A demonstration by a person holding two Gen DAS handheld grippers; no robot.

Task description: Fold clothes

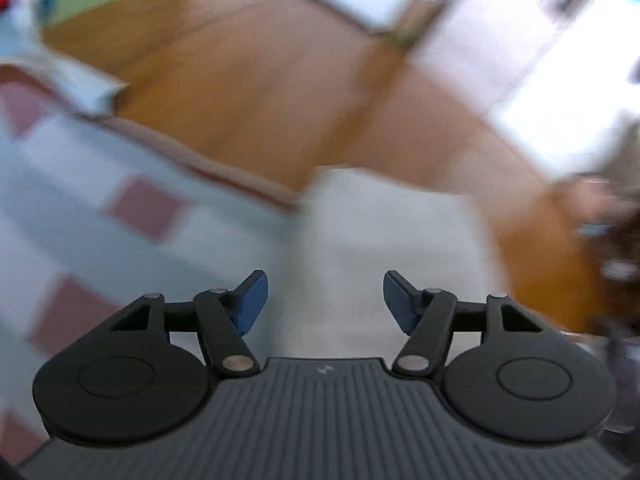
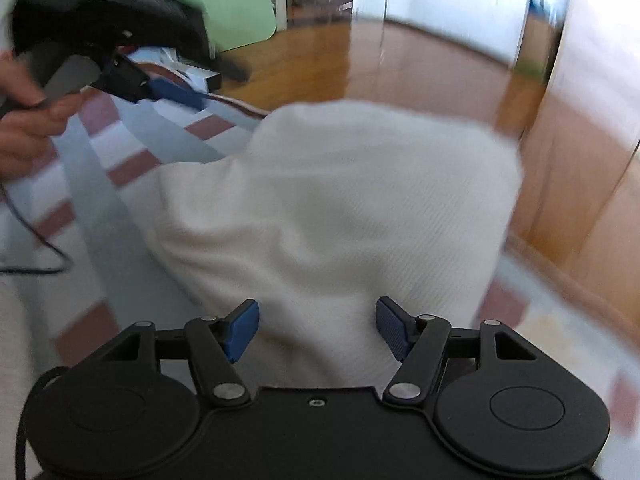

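Blue-padded fingers of the right gripper (image 2: 317, 328) stand spread wide with nothing between them, poised just above the near edge of a white ribbed garment (image 2: 340, 200) that lies in a soft heap on a checked bedspread (image 2: 100, 200) of pale blue, white and dusty-red squares. From the right wrist view the garment fills the middle of the scene, its far edge reaching toward a polished wooden floor (image 2: 320, 64) beyond the bed. At upper left of that view a person's hand (image 2: 24, 120) grips the handle of the left gripper (image 2: 180, 94), whose blue fingers point across the bedspread short of the garment's far left side; a thin dark cable (image 2: 36, 248) loops over the cover below it. Seen from its own camera, the left gripper (image 1: 324, 300) is likewise released, jaws parted and empty, hovering over the spot where the bedspread (image 1: 80, 184) meets the garment (image 1: 380, 240). That view is heavily blurred; the wooden floor (image 1: 248, 80) runs behind the bed, and a pale green panel (image 2: 228, 4) stands at the back of the room in the right wrist view
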